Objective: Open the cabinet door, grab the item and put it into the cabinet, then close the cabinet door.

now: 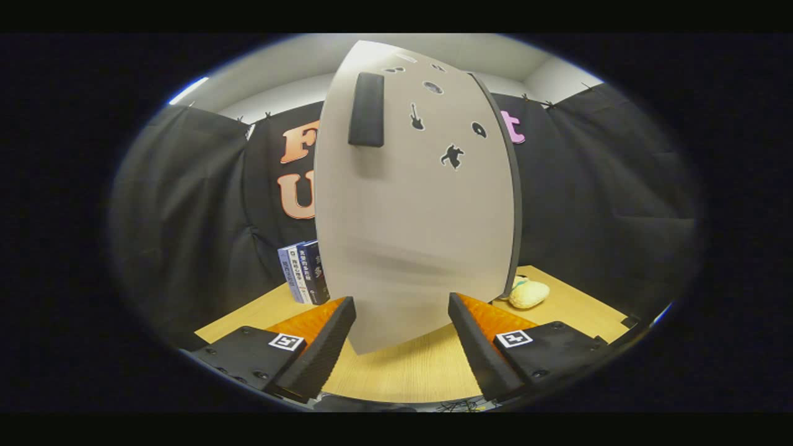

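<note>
Gripper (401, 322) fingers spread wide apart, holding nothing, over the wooden table (403, 371). Right ahead at 12 o'clock, between the fingers: big flat cabinet door (409, 229), hard and stiff, probably easy to swing. Best held by the dark handle (366, 109), high up at 11 o'clock. Past the door's thin edge, at 2 o'clock: yellow soft toy (528, 293), squishy and light, good to pinch in the middle. Books (305, 272) at 10 o'clock. Open table room near the toy.
</note>
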`<action>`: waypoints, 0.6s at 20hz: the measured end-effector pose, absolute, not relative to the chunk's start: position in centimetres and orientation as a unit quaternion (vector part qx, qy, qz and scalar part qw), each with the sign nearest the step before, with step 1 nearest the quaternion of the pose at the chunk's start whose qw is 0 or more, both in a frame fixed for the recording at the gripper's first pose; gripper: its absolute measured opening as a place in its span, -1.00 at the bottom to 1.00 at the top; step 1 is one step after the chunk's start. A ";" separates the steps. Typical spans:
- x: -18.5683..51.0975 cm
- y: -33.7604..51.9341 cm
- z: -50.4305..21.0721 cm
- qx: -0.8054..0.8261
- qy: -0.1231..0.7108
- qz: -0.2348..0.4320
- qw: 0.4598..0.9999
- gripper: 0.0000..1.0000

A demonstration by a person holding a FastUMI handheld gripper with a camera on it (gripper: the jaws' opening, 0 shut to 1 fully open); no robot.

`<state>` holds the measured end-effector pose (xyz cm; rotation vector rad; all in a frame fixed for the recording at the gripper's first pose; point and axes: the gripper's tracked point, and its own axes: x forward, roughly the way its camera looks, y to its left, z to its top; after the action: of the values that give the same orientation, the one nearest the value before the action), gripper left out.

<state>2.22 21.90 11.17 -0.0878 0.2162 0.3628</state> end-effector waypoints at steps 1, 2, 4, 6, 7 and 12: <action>2.0 21.7 11.5 -0.048 0.101 0.179 0.977 0.96; 1.8 21.3 11.5 -0.050 0.098 0.177 0.978 0.96; 1.4 20.4 11.6 -0.043 0.103 0.175 0.978 0.96; 1.1 19.0 11.5 -0.034 0.110 0.170 0.979 0.96; 1.2 18.3 11.6 -0.032 0.108 0.165 0.980 0.96; 1.1 15.1 12.2 -0.029 0.106 0.154 0.982 0.97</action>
<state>1.12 15.07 12.17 -0.0582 0.2136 0.3101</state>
